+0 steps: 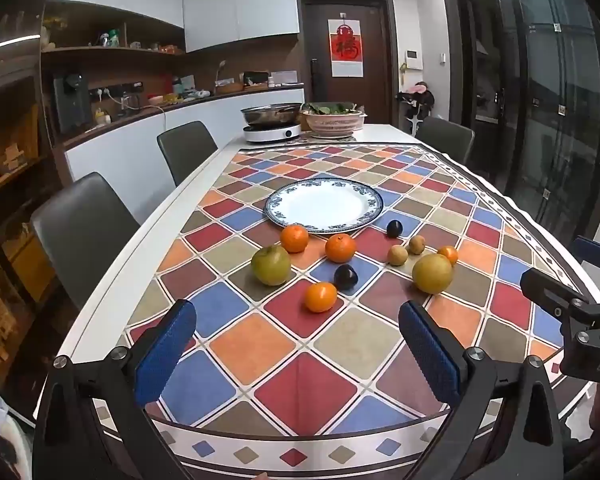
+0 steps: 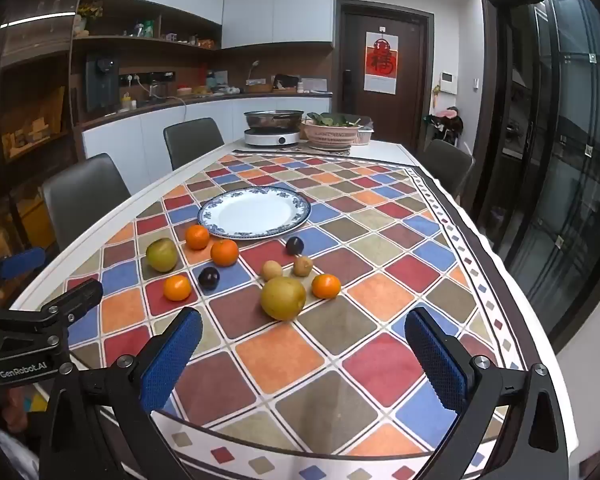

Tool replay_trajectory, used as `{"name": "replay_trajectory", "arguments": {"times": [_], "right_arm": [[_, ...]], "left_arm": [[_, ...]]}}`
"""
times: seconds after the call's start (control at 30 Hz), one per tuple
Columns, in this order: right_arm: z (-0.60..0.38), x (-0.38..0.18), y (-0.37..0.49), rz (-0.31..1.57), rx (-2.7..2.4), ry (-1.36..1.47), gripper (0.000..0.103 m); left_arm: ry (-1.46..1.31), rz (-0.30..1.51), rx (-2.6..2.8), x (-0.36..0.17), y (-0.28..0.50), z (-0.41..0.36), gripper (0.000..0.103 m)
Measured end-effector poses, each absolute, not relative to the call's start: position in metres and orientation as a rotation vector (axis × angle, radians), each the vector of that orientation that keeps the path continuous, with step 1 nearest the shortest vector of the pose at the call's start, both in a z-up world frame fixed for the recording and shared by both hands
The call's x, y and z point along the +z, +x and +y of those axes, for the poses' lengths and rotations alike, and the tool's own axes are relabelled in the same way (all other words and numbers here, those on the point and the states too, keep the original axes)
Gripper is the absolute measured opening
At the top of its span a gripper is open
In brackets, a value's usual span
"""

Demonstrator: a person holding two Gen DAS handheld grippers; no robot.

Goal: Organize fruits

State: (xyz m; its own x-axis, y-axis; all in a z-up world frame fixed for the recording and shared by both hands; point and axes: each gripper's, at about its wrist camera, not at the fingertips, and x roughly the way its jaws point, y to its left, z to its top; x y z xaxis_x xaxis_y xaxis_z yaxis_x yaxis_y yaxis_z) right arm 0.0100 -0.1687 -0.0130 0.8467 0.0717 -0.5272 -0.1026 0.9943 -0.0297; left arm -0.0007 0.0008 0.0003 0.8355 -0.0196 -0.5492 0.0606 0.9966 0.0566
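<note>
A blue-rimmed white plate (image 1: 324, 206) (image 2: 255, 212) lies empty on the chequered tablecloth. In front of it lie loose fruits: several oranges (image 1: 320, 297) (image 2: 326, 285), a green pear (image 1: 271, 265) (image 2: 161, 255), a yellow pear (image 1: 432, 273) (image 2: 283, 298), two dark plums (image 1: 346, 276) (image 2: 209, 278) and two small brown kiwis (image 1: 397, 255) (image 2: 272, 270). My left gripper (image 1: 296, 324) is open and empty, short of the nearest orange. My right gripper (image 2: 304, 332) is open and empty, short of the yellow pear.
An induction cooker with a steel pot (image 1: 272, 122) (image 2: 273, 128) and a pink basket of greens (image 1: 334, 120) (image 2: 332, 130) stand at the table's far end. Grey chairs (image 1: 82, 232) (image 2: 82, 196) line the left side, one (image 1: 446, 136) at the far right.
</note>
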Motion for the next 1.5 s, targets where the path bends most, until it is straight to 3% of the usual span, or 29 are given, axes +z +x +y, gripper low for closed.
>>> {"name": "replay_trajectory", "arguments": {"times": [1.5], "right_arm": [[-0.167, -0.015, 0.0107, 0.555, 0.09, -0.064, 0.102]], "left_arm": [[0.074, 0.569, -0.041, 0.0055, -0.0031, 0.0053, 0.103]]}}
